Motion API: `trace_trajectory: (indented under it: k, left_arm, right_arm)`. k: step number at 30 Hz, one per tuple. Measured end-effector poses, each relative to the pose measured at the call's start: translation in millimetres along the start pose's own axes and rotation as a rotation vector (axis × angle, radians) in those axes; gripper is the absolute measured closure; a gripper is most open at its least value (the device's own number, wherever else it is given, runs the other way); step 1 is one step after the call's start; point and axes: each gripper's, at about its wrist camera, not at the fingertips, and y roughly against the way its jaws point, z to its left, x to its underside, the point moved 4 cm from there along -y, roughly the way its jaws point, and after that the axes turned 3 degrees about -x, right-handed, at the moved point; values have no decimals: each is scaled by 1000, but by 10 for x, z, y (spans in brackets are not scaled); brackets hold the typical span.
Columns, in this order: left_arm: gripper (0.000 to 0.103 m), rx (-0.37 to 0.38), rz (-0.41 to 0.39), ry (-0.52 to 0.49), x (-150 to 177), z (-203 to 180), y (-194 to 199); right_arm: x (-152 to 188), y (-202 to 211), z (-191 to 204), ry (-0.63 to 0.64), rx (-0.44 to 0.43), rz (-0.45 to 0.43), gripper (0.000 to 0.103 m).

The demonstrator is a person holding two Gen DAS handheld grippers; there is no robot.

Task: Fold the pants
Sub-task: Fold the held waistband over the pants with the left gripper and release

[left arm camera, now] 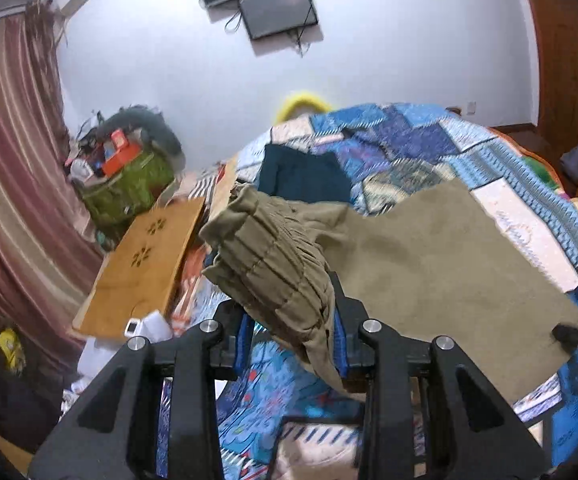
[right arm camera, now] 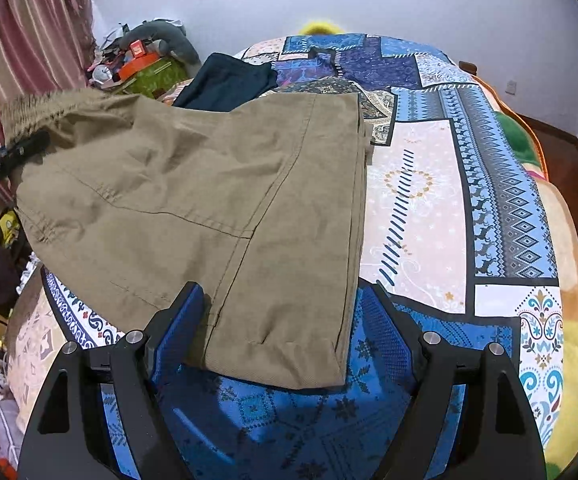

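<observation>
The left gripper clenches the gathered waistband of the khaki cotton pants, lifting it above the blue patchwork quilt, while the right gripper stands released around the hem.

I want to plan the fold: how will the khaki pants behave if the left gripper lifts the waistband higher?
The khaki pants look floppy: the waistband bunches in the left gripper. The legs would probably trail over the quilt, since the right gripper is open.

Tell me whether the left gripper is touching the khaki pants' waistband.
Touching. The left wrist view shows the left gripper closed on the bunched waistband of the khaki pants, with fabric pinched between its blue pads and draping below.
</observation>
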Motion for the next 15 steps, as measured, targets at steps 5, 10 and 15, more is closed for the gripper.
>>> trace_trajectory:
  k: [5,10,15]
  left_arm:
    - [71,80,-51,2,-281,-200,131]
    - [71,189,-73,-16,-499,-508,225]
    - [72,312,-30,2,-619,-774,174]
  right_arm:
    - [21,-6,-37,-18,-12,1,25]
    - [52,-3,-66,-39,-24,-3,25]
    - [57,-2,-83,-51,-34,-6,25]
